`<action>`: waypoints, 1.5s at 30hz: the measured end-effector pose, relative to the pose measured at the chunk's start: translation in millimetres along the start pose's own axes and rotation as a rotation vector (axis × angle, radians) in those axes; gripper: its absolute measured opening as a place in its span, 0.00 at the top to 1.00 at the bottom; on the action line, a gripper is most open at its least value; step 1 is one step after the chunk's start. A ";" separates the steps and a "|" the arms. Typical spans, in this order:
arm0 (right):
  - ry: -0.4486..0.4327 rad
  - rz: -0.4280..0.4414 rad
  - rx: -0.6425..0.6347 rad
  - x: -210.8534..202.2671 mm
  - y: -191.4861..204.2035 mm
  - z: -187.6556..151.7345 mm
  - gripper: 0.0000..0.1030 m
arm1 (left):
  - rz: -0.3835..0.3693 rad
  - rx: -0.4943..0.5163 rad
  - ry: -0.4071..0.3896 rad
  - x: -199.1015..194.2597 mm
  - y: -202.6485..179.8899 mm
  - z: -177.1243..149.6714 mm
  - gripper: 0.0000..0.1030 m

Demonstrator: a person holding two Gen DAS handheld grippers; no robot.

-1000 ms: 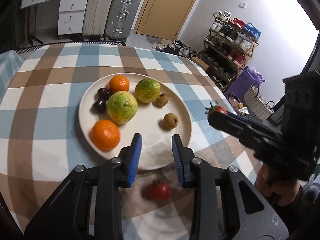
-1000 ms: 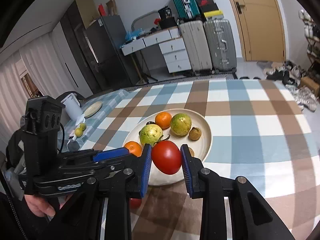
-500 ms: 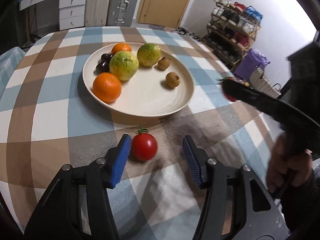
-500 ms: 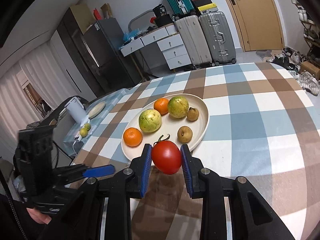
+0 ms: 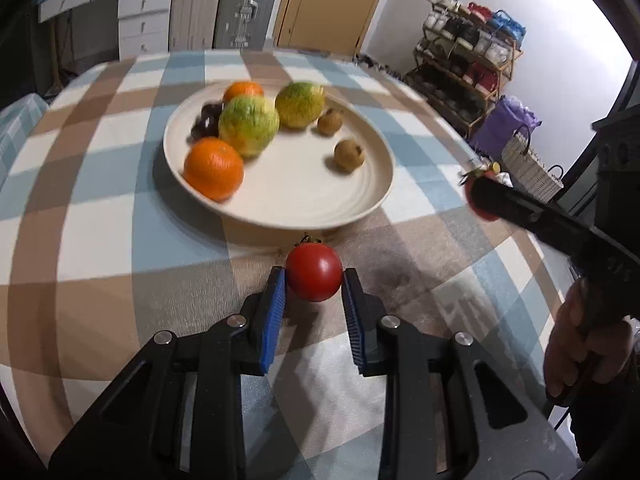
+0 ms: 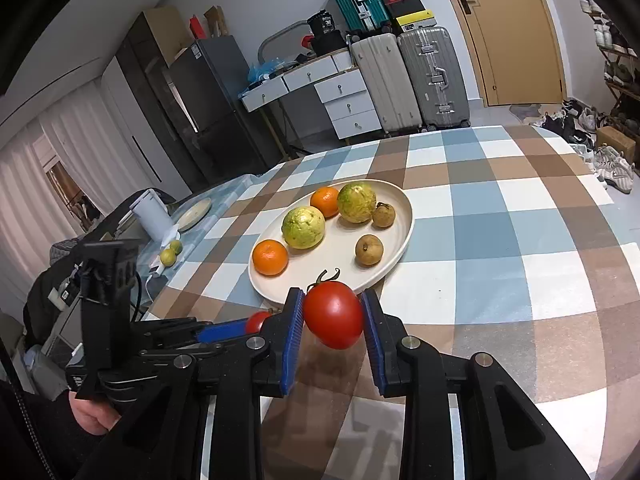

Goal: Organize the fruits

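A cream plate [image 5: 304,200] on the checked tablecloth holds two oranges [image 5: 214,168], two green-yellow fruits [image 5: 248,125], dark plums [image 5: 206,120] and two small brown fruits [image 5: 349,154]. My left gripper [image 5: 314,280] is shut on a red tomato [image 5: 314,271] just in front of the plate's near rim. My right gripper [image 6: 331,316] is shut on a second red tomato [image 6: 334,314] and holds it above the cloth near the plate [image 6: 394,256]. In the left wrist view this gripper is at the right [image 5: 486,200].
The round table's edge curves away at the right, with a shoe rack [image 5: 464,68] and purple bag [image 5: 506,124] beyond. At the table's left side stand a white jug [image 6: 152,216], a small dish [image 6: 194,213] and two limes [image 6: 171,252]. Suitcases [image 6: 412,76] stand behind.
My left gripper has moved onto the tomato on the cloth and closed on it. My right gripper, still holding its tomato, has drawn back a little from the plate.
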State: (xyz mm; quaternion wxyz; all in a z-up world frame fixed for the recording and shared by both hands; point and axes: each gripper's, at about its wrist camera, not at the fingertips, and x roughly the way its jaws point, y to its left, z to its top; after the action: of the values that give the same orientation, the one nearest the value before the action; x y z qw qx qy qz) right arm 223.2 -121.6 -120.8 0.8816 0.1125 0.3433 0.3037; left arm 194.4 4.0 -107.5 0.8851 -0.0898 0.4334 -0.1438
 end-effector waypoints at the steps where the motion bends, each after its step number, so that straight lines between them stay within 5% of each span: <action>1: -0.001 0.001 -0.003 0.4 0.4 0.3 0.71 | -0.006 0.008 -0.004 -2.2 -1.6 2.1 0.75; 14: 0.015 0.029 -0.015 32.3 -9.2 37.6 0.71 | -0.007 0.059 -0.103 2.1 -16.4 66.2 0.75; 21: 0.061 0.040 0.004 64.6 -20.3 59.6 0.71 | 0.013 0.027 -0.095 31.7 -5.2 92.9 0.75; 36: 0.147 0.048 0.090 110.9 -36.5 79.1 0.70 | 0.029 0.025 -0.078 64.8 6.7 107.8 0.75; 39: 0.144 0.032 0.102 110.0 -37.1 80.1 0.64 | 0.016 -0.015 -0.074 66.8 10.9 108.3 0.75; 45: 0.060 0.042 0.124 83.4 -38.4 82.9 0.37 | -0.008 -0.046 -0.069 53.4 11.8 107.9 0.71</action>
State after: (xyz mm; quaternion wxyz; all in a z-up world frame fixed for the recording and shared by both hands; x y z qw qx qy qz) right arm 344.9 -100.0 -119.9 0.8558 0.1650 0.3852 0.3035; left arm 313.2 1.1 -84.7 0.8967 -0.1166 0.4054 -0.1340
